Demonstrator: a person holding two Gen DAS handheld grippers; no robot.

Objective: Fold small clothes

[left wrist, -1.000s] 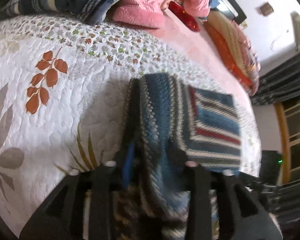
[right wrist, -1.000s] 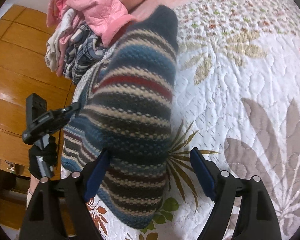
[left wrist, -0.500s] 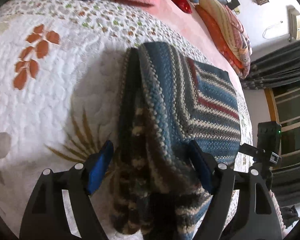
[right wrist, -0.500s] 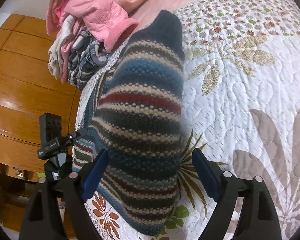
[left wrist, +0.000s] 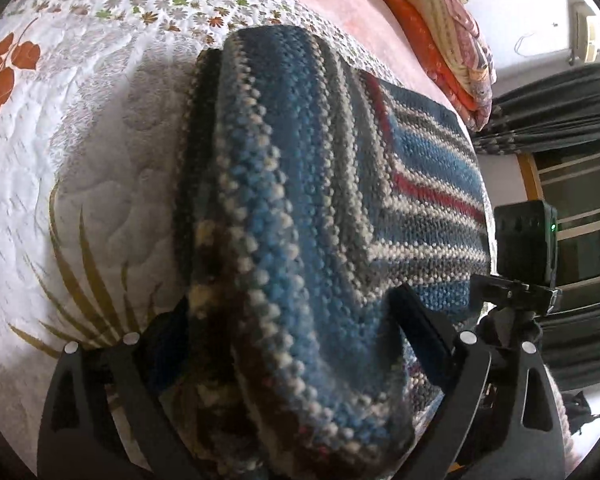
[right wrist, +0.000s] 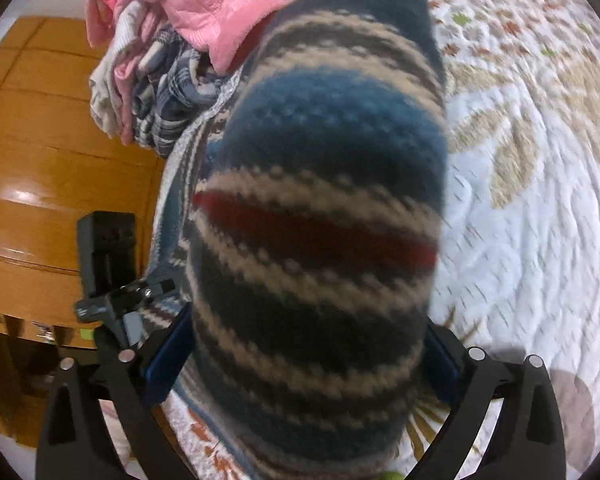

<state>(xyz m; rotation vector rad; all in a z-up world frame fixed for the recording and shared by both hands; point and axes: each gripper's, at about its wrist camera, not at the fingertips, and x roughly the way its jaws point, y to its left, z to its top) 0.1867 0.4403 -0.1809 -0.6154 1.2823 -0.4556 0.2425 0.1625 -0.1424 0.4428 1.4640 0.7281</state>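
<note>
With its fingers spread wide on either side of a thick fold, each claw straddles the striped knit sweater [left wrist: 300, 208] without pinching it. The left claw [left wrist: 284, 340] and right claw [right wrist: 308, 344] sit at opposite ends, likely to square up the bundle. It lies folded on the quilted bed [left wrist: 80, 128], beside a clothes pile [right wrist: 172, 40].

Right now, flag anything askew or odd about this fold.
The striped knit sweater lies folded on the quilt; its stacked left edges do not line up, a darker layer showing beneath. Nothing spilled or damaged.
</note>
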